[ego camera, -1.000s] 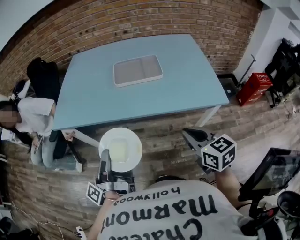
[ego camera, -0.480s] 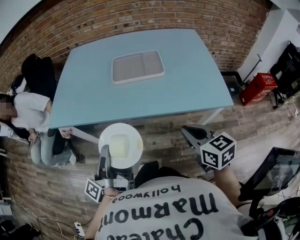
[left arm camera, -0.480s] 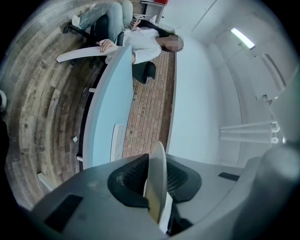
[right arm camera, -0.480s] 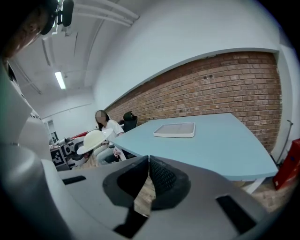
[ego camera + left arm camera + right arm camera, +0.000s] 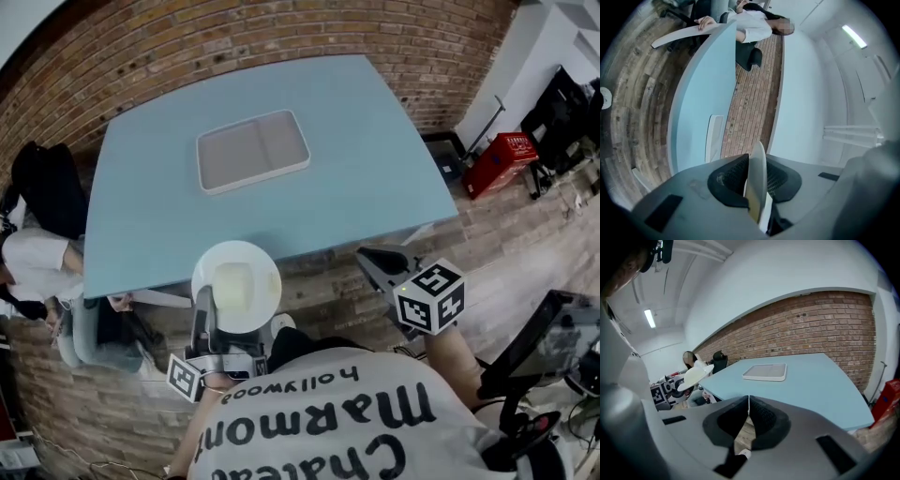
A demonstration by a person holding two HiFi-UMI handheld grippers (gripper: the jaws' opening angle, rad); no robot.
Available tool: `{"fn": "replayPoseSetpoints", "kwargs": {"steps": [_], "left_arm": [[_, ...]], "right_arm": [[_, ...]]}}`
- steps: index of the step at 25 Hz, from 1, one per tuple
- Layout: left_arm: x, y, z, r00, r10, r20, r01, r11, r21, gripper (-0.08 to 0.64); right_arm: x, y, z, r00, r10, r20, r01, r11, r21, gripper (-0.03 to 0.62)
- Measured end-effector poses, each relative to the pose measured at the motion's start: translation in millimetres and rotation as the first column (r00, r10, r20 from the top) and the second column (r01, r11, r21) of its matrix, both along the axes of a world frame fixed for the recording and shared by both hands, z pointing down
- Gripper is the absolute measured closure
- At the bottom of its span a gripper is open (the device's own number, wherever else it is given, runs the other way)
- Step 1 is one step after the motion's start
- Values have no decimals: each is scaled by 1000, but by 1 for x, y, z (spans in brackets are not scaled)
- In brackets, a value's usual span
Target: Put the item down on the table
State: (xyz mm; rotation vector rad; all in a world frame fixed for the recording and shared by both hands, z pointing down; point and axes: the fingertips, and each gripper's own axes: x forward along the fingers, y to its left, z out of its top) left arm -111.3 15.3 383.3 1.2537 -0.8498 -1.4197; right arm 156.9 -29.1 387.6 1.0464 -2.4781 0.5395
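Observation:
A round white plate (image 5: 236, 286) hangs level in the air at the near edge of the light blue table (image 5: 356, 169), its far rim overlapping that edge. My left gripper (image 5: 207, 302) is shut on the plate's near rim. In the left gripper view the plate (image 5: 757, 174) stands edge-on between the jaws of the left gripper (image 5: 757, 190). My right gripper (image 5: 377, 263) is shut and holds nothing, to the right of the plate and off the table's edge. In the right gripper view the jaws of the right gripper (image 5: 747, 404) touch, and the plate (image 5: 693, 375) shows at the left.
A white rectangular tray (image 5: 253, 150) lies on the far middle of the table. A person (image 5: 37, 262) sits at the table's left end beside a black chair (image 5: 47, 183). A red crate (image 5: 495, 161) stands on the floor at the right, near dark equipment (image 5: 553, 337).
The whole view has moved toward the table. The plate, still in my left gripper, now reaches over the table's near edge. The right gripper stays shut beside it.

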Motion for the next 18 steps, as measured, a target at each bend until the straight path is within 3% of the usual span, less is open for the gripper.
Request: {"fn": "replayPoseSetpoints", "kwargs": {"steps": [18], "left_arm": [[-68,-117,-7,999,37,-10,-37,997,-63,508]], "right_arm": [[-67,-114,-7,999,45,11,-45,998,-41,581]]}}
